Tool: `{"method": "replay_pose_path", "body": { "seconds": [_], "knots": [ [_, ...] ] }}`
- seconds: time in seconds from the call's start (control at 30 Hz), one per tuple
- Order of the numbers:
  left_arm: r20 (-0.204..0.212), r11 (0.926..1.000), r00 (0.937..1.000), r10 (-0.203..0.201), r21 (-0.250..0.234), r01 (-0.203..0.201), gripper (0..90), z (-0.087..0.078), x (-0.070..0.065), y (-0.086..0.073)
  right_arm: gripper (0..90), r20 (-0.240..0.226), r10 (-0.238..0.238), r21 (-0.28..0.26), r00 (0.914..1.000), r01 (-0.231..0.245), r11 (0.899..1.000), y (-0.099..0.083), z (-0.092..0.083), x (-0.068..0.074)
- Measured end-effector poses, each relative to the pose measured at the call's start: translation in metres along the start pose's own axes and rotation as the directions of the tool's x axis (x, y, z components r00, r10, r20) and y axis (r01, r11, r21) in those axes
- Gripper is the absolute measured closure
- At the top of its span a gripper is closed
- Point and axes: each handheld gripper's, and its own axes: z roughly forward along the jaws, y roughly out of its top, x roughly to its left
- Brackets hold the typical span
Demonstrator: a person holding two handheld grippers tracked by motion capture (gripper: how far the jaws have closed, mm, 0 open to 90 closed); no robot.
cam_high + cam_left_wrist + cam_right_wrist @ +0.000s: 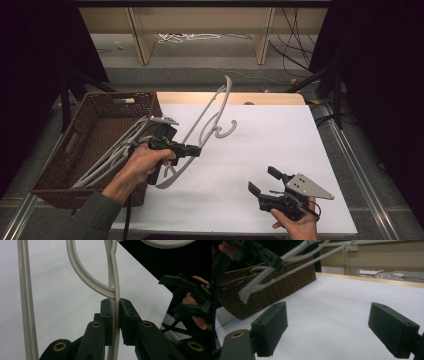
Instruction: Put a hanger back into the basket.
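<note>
The left gripper (196, 150) pinches a grey hanger (210, 120), held up off the table (280, 150) just right of the basket (100, 125). The left gripper view shows the grip closely — both black jaws press flat on the hanger's thin bar right below where the hook curves off it, with a second bar of the hanger running up the frame's left side. The high view gives what that close look cannot: the hanger tilts, its upper end rising away past the basket's far right corner, its lower end curling down toward the near side of the basket.

More grey hangers (107, 155) lie in the basket, their ends poking out over its near rim.

The right gripper (265, 181) rests low over the table, well right of the basket, its jaws spread wide with nothing between them — its own view shows bare white table in the gap, and the basket's woven wall beyond, with the held hanger crossing in front of it.
</note>
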Motion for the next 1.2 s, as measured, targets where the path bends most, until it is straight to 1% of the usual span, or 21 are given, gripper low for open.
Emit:
{"method": "replay_pose_path", "body": {
  "seconds": [0.07, 0.1, 0.13, 0.2, 0.27, 0.37, 0.4, 0.5, 0.53, 0.57, 0.6, 0.67, 0.73, 0.83, 0.87, 0.93, 0.97, 1.0, 1.1, 1.17, 1.2],
  "knots": [
    [0.006, 1.0, 1.0, 0.005, -0.007, -0.005, 81.4, -0.004, -0.002, 0.003, 16.7, -0.001, -0.001, -0.002, 1.0, 0.001, 1.0, 0.0, 0.0, 0.0],
    [0.027, 0.9998, 0.9996, 0.006, -0.02, -0.005, 81.4, -0.011, -0.007, 0.008, 16.7, 0.001, -0.006, -0.005, 1.0, 0.006, 1.0, 0.0, 0.001, 0.0],
    [0.027, 0.9998, 0.9996, 0.006, -0.02, -0.005, 81.3, -0.011, -0.007, 0.008, 16.7, 0.0, -0.01, 0.008, 1.0, 0.01, 1.0, 0.0, 0.0, 0.0],
    [0.029, 0.999, 0.9994, 0.017, -0.041, -0.016, 81.3, -0.024, -0.011, 0.017, 16.7, 0.002, -0.005, -0.005, 1.0, 0.005, 1.0, 0.0, 0.001, 0.0],
    [0.03, 0.9985, 0.9993, 0.02, -0.051, -0.019, 81.4, -0.029, -0.012, 0.02, 16.6, 0.0, -0.005, -0.005, 1.0, 0.005, 1.0, 0.0, 0.001, 0.0],
    [-0.005, 0.9969, 0.9984, 0.056, -0.055, -0.057, 81.3, -0.045, -0.014, 0.026, 16.6, 0.006, -0.014, -0.009, 0.9999, 0.014, 1.0, 0.0, 0.001, -0.001],
    [-0.022, 0.9966, 0.9983, 0.054, -0.062, -0.055, 81.3, -0.057, -0.014, 0.029, 16.7, 0.007, -0.016, -0.007, 0.9999, 0.016, 1.0, 0.0, 0.001, -0.001],
    [-0.045, 0.9959, 0.9973, 0.058, -0.068, -0.061, 81.4, -0.069, -0.012, 0.031, 16.7, 0.003, -0.014, 0.013, 0.9999, 0.014, 1.0, 0.0, 0.0, -0.001],
    [-0.063, 0.9949, 0.996, 0.063, -0.075, -0.067, 81.4, -0.08, -0.009, 0.031, 16.6, 0.005, -0.013, 0.012, 0.9999, 0.013, 1.0, 0.0, 0.0, -0.001],
    [-0.063, 0.9949, 0.996, 0.063, -0.075, -0.067, 81.4, -0.08, -0.009, 0.031, 16.6, 0.005, -0.013, 0.012, 0.9999, 0.013, 1.0, 0.0, 0.0, -0.001],
    [-0.08, 0.9943, 0.9951, 0.058, -0.085, -0.065, 81.4, -0.09, -0.005, 0.031, 16.6, 0.007, -0.016, 0.027, 0.9999, 0.016, 1.0, 0.0, 0.0, -0.001],
    [-0.086, 0.994, 0.9946, 0.057, -0.088, -0.065, 81.4, -0.095, -0.003, 0.03, 16.6, 0.007, -0.015, 0.012, 0.9999, 0.015, 1.0, 0.0, 0.0, -0.001],
    [-0.111, 0.9923, 0.9922, 0.057, -0.103, -0.068, 81.4, -0.105, 0.001, 0.029, 16.6, 0.01, -0.016, 0.036, 0.9998, 0.015, 0.999, 0.0, -0.001, -0.001],
    [-0.104, 0.9926, 0.994, 0.032, -0.113, -0.044, 81.4, -0.122, 0.006, 0.025, 16.6, 0.003, -0.018, 0.024, 0.9998, 0.018, 1.0, 0.0, 0.0, -0.002],
    [-0.127, 0.9905, 0.9908, 0.047, -0.122, -0.063, 81.4, -0.126, 0.009, 0.024, 16.6, 0.004, -0.018, 0.024, 0.9998, 0.018, 1.0, 0.0, 0.0, -0.002],
    [-0.133, 0.9892, 0.9896, 0.054, -0.128, -0.071, 81.4, -0.13, 0.012, 0.023, 16.6, 0.017, -0.022, 0.036, 0.9996, 0.021, 0.999, 0.0, 0.0, -0.001],
    [-0.162, 0.9878, 0.9851, 0.058, -0.133, -0.08, 81.4, -0.137, 0.018, 0.019, 16.6, 0.013, -0.014, 0.041, 0.9998, 0.014, 0.999, 0.0, -0.001, -0.001],
    [-0.17, 0.9876, 0.9833, 0.064, -0.131, -0.087, 81.4, -0.14, 0.021, 0.017, 16.6, 0.013, -0.016, 0.039, 0.9998, 0.016, 0.999, 0.0, -0.001, -0.001],
    [-0.189, 0.986, 0.9809, 0.047, -0.149, -0.075, 81.4, -0.148, 0.033, 0.012, 16.6, 0.004, -0.01, 0.015, 0.9999, 0.01, 1.0, -0.001, 0.001, -0.001],
    [-0.193, 0.9865, 0.9806, 0.033, -0.151, -0.063, 81.3, -0.151, 0.037, 0.01, 16.6, 0.011, -0.013, 0.031, 0.9999, 0.013, 0.999, 0.0, 0.0, 0.0],
    [-0.206, 0.9868, 0.9782, 0.024, -0.152, -0.056, 81.4, -0.155, 0.045, 0.005, 16.6, 0.007, -0.013, 0.026, 0.9999, 0.013, 1.0, 0.0, 0.001, 0.0]
  ]
}}
